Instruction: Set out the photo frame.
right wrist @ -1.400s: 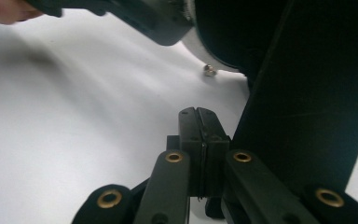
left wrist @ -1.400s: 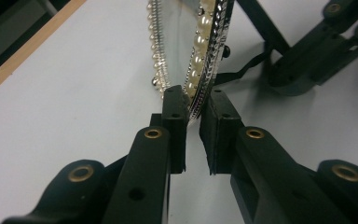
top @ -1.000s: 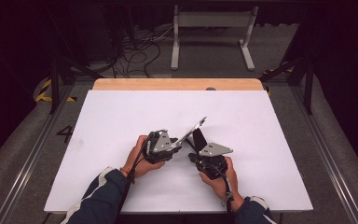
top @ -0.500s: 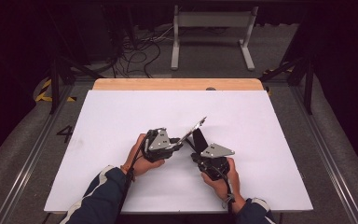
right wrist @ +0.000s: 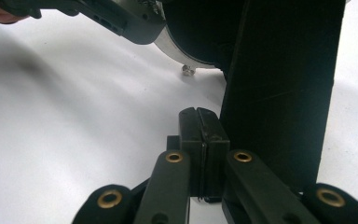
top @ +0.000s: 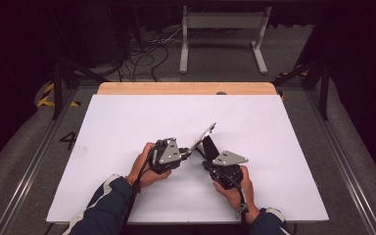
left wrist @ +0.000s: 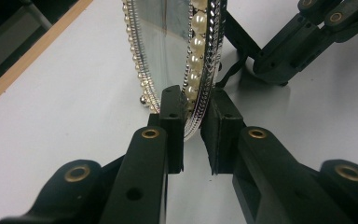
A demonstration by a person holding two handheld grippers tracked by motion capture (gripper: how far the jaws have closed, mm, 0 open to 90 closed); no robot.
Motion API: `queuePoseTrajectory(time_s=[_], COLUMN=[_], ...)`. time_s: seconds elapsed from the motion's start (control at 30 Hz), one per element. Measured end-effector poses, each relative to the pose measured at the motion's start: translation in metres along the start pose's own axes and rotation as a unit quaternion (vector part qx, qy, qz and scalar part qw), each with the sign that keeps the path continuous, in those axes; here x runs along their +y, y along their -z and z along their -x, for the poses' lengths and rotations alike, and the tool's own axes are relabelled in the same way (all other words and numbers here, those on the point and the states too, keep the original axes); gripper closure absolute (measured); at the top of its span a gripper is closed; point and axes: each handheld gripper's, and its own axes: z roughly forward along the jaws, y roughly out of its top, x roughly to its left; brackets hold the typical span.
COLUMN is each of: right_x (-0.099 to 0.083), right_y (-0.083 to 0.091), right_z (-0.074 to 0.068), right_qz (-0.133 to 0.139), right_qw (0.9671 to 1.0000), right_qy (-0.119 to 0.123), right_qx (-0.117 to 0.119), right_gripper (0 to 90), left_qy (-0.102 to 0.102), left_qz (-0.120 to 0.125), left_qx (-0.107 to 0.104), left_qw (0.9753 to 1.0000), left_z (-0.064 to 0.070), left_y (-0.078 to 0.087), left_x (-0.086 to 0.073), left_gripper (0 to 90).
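On the white table [top: 127,127], left tool [left wrist: 193,126] pinches pearl-rimmed frame [left wrist: 186,56]; right tool [right wrist: 200,135] pressed together.

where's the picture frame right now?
In the high view the picture frame stands tilted near the middle of the white table, between both grippers; the left gripper clamps its pearl edge, and the right gripper sits beside its black back stand.

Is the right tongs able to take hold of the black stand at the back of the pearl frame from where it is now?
Probably yes. The right tongs sit shut beside the black stand with nothing between them; they would need to open first. The left tongs grip the pearl frame at its rim.
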Motion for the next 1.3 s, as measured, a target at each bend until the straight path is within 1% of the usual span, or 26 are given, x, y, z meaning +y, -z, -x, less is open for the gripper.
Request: queuePoseTrajectory(time_s=[0.03,0.1,0.27,0.33,0.37,0.4,0.47,0.57,0.63,0.77,0.87,0.97,1.17,1.3], right_x=[0.0,0.0,-0.001,-0.002,-0.003,-0.003,-0.004,-0.004,-0.005,-0.006,-0.006,-0.006,-0.006,-0.006], right_y=[0.0,0.0,0.004,0.005,0.006,0.007,0.007,0.007,0.007,0.008,0.007,0.007,0.007,0.007], right_z=[0.0,0.0,0.002,0.004,0.003,0.004,0.006,0.009,0.011,0.016,0.018,0.018,0.021,0.023], right_qz=[0.0,-0.002,-0.002,-0.002,-0.003,-0.005,-0.006,-0.006,-0.009,-0.011,-0.01,-0.011,-0.01,-0.009], right_qw=[1.0,1.0,0.9999,0.9999,0.9999,0.9998,0.9998,0.9998,0.9999,0.9999,0.9999,0.9997,0.9997,0.9997], right_qy=[0.0,0.003,0.006,0.008,0.013,0.016,0.018,0.017,0.01,0.007,0.012,0.022,0.024,0.022], right_qx=[0.0,0.003,0.009,0.012,0.01,0.008,0.007,0.005,0.005,0.002,-0.003,-0.005,-0.004,-0.007], right_gripper=[90.0,90.0,90.0,90.0,90.0,90.0,90.0,90.0,90.0,90.0,90.0,90.0,90.0,90.0], left_qy=[0.0,-0.009,0.0,0.009,0.016,0.019,0.017,0.018,0.026,0.036,0.036,0.033,0.034,0.04], left_qz=[0.0,-0.014,-0.016,-0.011,-0.009,-0.002,-0.003,-0.001,0.003,0.011,0.013,0.015,0.019,0.021], left_qx=[0.0,0.006,0.004,0.0,-0.003,-0.008,-0.008,-0.012,-0.017,-0.026,-0.025,-0.023,-0.025,-0.028], left_qw=[1.0,0.9998,0.9999,0.9999,0.9998,0.9998,0.9998,0.9998,0.9995,0.9989,0.999,0.9991,0.9989,0.9986], left_z=[0.0,0.005,0.01,0.009,0.009,0.008,0.009,0.009,0.009,0.008,0.009,0.01,0.01,0.01], left_y=[0.0,0.002,0.004,0.003,0.003,0.003,0.002,0.001,0.0,-0.001,-0.002,-0.002,-0.003,-0.004], left_x=[0.0,0.002,0.005,0.005,0.004,0.003,0.004,0.005,0.004,0.003,0.003,0.003,0.003,0.003], left_gripper=[78.9,78.9,78.5,78.2,77.8,77.3,77.1,76.5,75.9,75.2,74.9,75.0,74.7,74.5])
